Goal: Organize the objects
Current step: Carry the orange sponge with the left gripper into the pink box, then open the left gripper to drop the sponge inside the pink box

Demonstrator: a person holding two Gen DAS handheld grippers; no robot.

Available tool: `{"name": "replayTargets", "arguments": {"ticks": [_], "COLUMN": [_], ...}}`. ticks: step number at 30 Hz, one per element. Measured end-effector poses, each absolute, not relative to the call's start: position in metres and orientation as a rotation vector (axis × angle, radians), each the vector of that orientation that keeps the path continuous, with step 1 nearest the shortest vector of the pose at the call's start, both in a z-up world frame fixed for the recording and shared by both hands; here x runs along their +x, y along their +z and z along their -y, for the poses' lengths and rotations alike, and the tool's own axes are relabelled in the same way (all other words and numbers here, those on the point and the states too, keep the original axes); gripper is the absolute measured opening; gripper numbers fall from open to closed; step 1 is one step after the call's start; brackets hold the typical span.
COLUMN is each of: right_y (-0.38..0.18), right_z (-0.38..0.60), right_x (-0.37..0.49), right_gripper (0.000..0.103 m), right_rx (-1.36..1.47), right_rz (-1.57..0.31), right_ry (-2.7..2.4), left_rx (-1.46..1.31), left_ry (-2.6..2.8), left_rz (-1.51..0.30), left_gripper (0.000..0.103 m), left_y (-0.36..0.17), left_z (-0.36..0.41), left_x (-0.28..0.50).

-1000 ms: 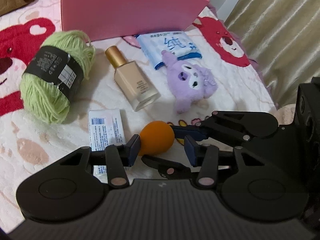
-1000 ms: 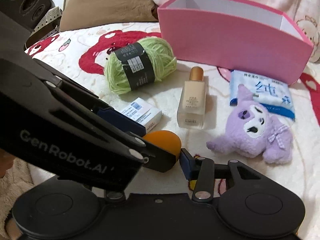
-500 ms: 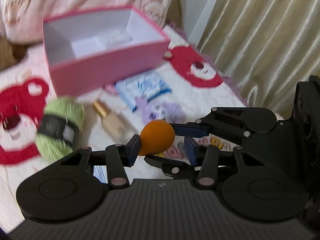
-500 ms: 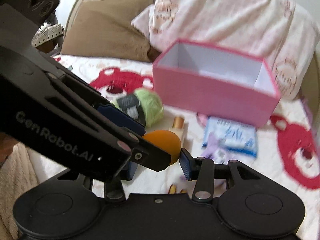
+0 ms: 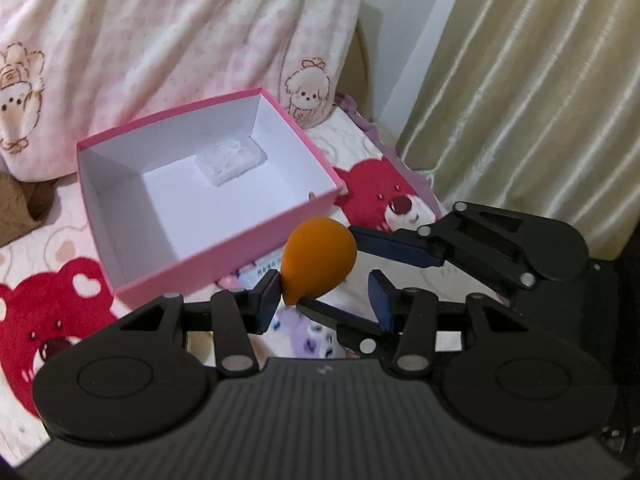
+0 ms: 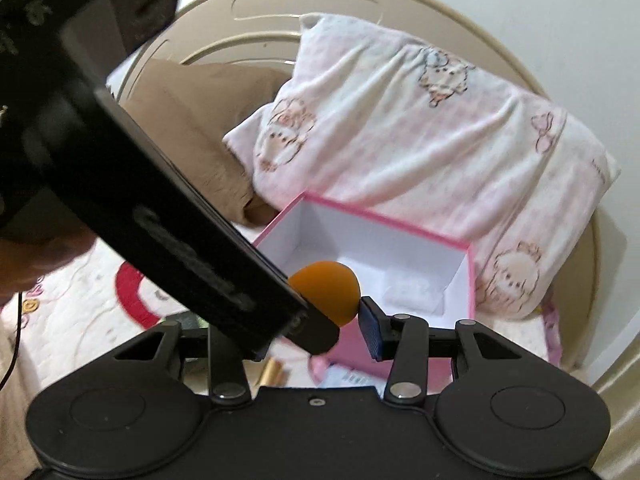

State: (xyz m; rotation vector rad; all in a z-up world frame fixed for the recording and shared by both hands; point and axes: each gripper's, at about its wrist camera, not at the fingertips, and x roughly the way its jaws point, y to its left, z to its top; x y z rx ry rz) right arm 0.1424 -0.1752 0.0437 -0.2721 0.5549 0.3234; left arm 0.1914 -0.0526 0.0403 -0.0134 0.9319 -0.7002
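Left wrist view: the left tool [image 5: 322, 301] is open. Its left pad [image 5: 267, 300] touches the orange sponge [image 5: 318, 260], and a gap separates the sponge from the other pad. The right tool [image 5: 332, 272] reaches in from the right and grips the sponge between a blue pad and a black finger. The sponge is in the air, in front of the near wall of the open pink box [image 5: 224, 256] on the bed [image 5: 48, 248]. A clear packet [image 5: 232, 156] lies inside the box.

Right wrist view: the sponge [image 6: 326, 292] touches the right tool's [image 6: 320, 330] right pad [image 6: 370, 328]. The left tool's body hides the other pad. The box [image 6: 471, 280] sits behind, below a pillow [image 6: 400, 140].
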Motion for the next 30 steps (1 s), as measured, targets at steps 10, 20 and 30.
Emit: {"name": "replayTargets", "arguments": {"ticks": [10,20,30], "right_y": [0.032,-0.035,-0.072], "right_z": [0.218,0.255,0.248], "right_x": [0.226,0.322,0.358], "right_gripper": [0.047,0.045,0.044], "right_rx": [-0.146,0.069,-0.042], "right_rz": [-0.591,-0.758,-0.855], "right_ry": [0.298,0.277,0.202], "left_rx": [-0.147,-0.375,-0.444], "left_ry": [-0.614,-0.468,-0.41], "left_rz": [-0.961,-1.084,-1.119], "left_gripper": [0.046,0.046,0.046], "left_y": [0.013,-0.064,-0.101], "left_z": [0.076,0.087,0.085], "left_x": [0.283,0.369,0.395]}}
